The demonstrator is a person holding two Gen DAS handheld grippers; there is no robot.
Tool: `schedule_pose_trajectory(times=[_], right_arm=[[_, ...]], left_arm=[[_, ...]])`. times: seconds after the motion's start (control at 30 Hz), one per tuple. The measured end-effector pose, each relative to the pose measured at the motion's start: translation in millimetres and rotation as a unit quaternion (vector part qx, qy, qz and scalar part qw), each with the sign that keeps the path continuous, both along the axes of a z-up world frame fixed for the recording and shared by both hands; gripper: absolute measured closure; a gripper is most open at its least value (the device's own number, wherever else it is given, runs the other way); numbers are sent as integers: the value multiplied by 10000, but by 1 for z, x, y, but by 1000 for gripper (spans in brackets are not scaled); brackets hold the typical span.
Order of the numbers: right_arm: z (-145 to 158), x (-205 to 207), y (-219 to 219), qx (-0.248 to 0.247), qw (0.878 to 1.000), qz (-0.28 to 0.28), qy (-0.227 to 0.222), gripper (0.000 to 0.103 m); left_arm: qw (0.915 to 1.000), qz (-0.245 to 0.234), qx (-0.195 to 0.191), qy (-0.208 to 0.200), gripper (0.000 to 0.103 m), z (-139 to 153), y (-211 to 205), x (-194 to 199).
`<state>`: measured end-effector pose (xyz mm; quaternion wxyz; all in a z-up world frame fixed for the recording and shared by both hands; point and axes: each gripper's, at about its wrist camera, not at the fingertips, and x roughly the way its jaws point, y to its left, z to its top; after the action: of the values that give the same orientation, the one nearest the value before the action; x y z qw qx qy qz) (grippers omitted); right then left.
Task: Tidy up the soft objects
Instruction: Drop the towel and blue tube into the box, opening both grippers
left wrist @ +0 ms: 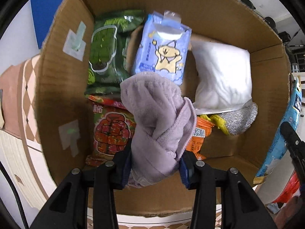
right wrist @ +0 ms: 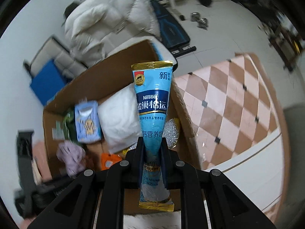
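Left gripper (left wrist: 155,162) clamps towel (left wrist: 158,122) mid-frame over box (left wrist: 63,87), looks ready to drop in. Right gripper (right wrist: 152,148) pinches milk sachet (right wrist: 153,103) by middle, centre frame, probably queued next.

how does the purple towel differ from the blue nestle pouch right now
The towel is fluffy lilac cloth, bunched in the left gripper over the box; the pouch is a glossy printed blue sachet, pinched at its waist by the right gripper and standing upright. Both are held above the box.
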<state>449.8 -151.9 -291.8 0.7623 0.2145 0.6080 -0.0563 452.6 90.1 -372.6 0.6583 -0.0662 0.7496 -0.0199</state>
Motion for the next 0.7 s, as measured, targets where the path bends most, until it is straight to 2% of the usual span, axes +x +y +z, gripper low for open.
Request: schedule_pose_trajectory(times=[0.13,0.2,0.27,0.3,0.33,0.37,0.4,0.43,0.5,0.57,0.7], right_arm=[[-8,-16,-3,333,9975,-577,-243,86],[-11,-25,-2,506,9951,-789,-323,85],[-14,-29,1,664,9942,-823,-190,84],[-14,-32,3,767,9935,-823,-158,77],[-14,-34,3,809,9933,-809,-156,67],[-12,-36,5,804,9937,-766,-173,45],[-8,-39,6,773,9938,-749,-265,36],[-4,-41,6,749,9939,-736,-335,36],[7,-45,8,656,9947,-650,-447,36],[14,-47,9,667,9951,-563,-471,36],[29,-52,10,526,9966,-399,-502,34]], left_arm=[[10000,30,-26,71,63,-7,-1,-1],[9997,118,-206,116,61,-9,0,-1],[9991,203,-345,99,53,-6,4,-1],[9992,196,-336,42,51,-3,4,-1],[9994,161,-308,-24,45,0,7,-1],[9995,112,-266,-99,32,4,7,-1],[9995,68,-221,-192,26,9,7,-3],[9995,28,-178,-271,20,14,6,-3],[9991,-46,-118,-407,20,25,5,-5],[9985,-108,-79,-533,10,37,5,-8],[9962,-183,1,-855,3,64,6,-21]])
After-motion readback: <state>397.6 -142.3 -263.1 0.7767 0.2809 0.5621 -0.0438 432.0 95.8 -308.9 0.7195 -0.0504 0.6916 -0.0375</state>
